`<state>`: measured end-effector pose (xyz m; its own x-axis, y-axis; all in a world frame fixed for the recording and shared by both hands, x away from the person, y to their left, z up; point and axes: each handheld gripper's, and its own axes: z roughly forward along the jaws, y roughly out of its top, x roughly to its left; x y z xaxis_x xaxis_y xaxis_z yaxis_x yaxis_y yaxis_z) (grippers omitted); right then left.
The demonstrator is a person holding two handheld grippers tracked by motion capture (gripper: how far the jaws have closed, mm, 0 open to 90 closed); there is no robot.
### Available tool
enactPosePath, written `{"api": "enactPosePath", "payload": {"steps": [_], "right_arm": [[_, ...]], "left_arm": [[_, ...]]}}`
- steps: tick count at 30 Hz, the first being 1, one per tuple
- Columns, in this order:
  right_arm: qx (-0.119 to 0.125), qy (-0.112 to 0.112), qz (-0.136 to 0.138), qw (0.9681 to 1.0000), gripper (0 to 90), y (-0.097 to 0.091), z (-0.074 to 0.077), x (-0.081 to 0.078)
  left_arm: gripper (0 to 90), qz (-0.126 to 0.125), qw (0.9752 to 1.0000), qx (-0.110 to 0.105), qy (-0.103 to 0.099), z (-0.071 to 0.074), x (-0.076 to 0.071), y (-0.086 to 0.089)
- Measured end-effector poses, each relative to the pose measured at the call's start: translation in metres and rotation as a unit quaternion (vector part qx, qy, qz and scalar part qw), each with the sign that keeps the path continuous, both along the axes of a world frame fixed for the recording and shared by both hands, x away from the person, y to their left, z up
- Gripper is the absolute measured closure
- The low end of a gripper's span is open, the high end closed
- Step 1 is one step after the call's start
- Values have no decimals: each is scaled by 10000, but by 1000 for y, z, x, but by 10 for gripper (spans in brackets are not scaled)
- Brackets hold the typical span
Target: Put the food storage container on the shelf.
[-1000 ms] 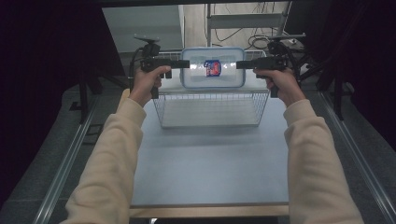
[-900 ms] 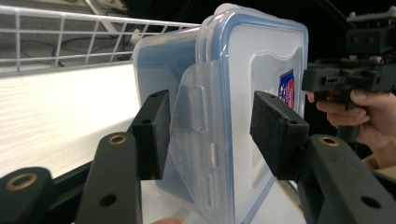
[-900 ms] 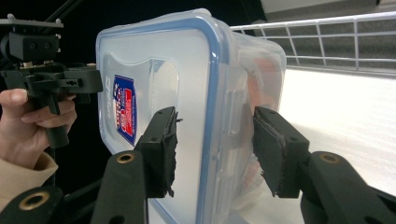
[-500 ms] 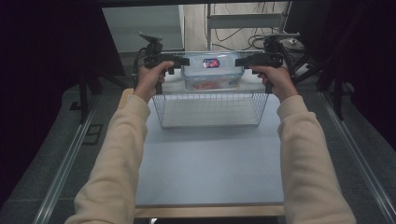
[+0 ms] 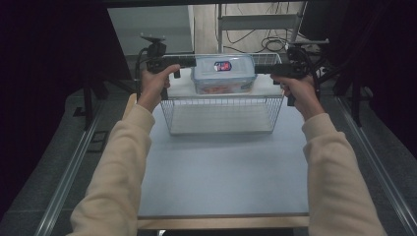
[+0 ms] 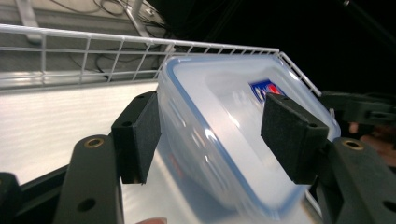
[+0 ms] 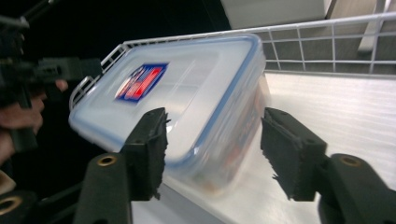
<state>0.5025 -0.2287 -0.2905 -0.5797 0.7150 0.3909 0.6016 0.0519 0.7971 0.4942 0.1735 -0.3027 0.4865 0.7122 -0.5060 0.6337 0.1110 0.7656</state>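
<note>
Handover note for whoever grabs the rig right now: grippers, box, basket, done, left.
Left gripper: jaws around the left end of the plastic box; grip looks loose, contact unclear.
Right gripper: jaws around the right end; the right gripper view shows a gap at one pad.
Box: lid on, held between both grippers inside the wire basket at its far side; resting or lifted, unclear.
Done: box is inside the basket.
Left: likely settle it flat on the basket floor, open both jaws, pull back.

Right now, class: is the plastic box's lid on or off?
On. The blue-rimmed lid sits flat over the box, its label on top.
</note>
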Motion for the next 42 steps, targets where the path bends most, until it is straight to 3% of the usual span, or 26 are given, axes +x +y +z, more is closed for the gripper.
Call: {"api": "enactPosePath", "payload": {"steps": [1,5,6,9,11,12,14,15,16,18,19,20,21,23,24,27,29,36,42], "right_arm": [[-77,-208,104,9997,366,-3,0,-13],[-129,-318,304,9989,340,-7,-7,-37],[-129,-318,304,9989,340,-7,-7,-37],[-256,-458,450,9976,316,-10,-19,-66],[-288,-531,491,9970,308,-11,-23,-77],[-294,-572,523,9966,304,-12,-26,-84],[-285,-616,556,9961,302,-13,-29,-90],[-324,-686,619,9952,297,-15,-36,-104],[-324,-686,619,9952,297,-15,-36,-104],[-446,-737,694,9939,290,-17,-46,-118],[-558,-806,730,9925,287,-21,-58,-131],[-579,-817,757,9921,287,-23,-65,-137],[-580,-810,795,9918,284,-25,-72,-143],[-618,-732,870,9916,281,-29,-88,-155],[-618,-732,870,9916,281,-29,-88,-155],[-680,-577,938,9916,274,-33,-116,-170],[-681,-522,969,9916,274,-34,-123,-174],[-687,-517,1009,9912,269,-32,-130,-177],[-787,-699,975,9896,226,-26,-138,-176]], "left_arm": [[353,-47,9998,166,-92,1,-11,2],[343,-124,9976,551,-400,-2,-46,0],[344,-124,9976,551,-400,-2,-46,0],[338,-210,9962,623,-572,-8,-72,0],[334,-273,9952,634,-690,-12,-94,1],[330,-273,9952,634,-690,-12,-94,1],[328,-332,9937,702,-809,-16,-110,0],[326,-347,9926,784,-856,-19,-118,0],[326,-373,9921,805,-888,-23,-126,0],[326,-444,9912,821,-935,-32,-142,0],[327,-526,9908,836,-920,-42,-157,0],[327,-526,9908,836,-920,-42,-157,0],[327,-597,9902,840,-940,-52,-174,-2],[327,-711,9883,939,-969,-62,-189,-5],[328,-711,9883,939,-969,-62,-189,-5],[327,-794,9863,1057,-985,-80,-206,-9],[328,-809,9865,1062,-950,-88,-208,-10],[330,-867,9887,905,-819,-104,-207,-10],[327,-929,9896,881,-654,-117,-205,-10]]}}
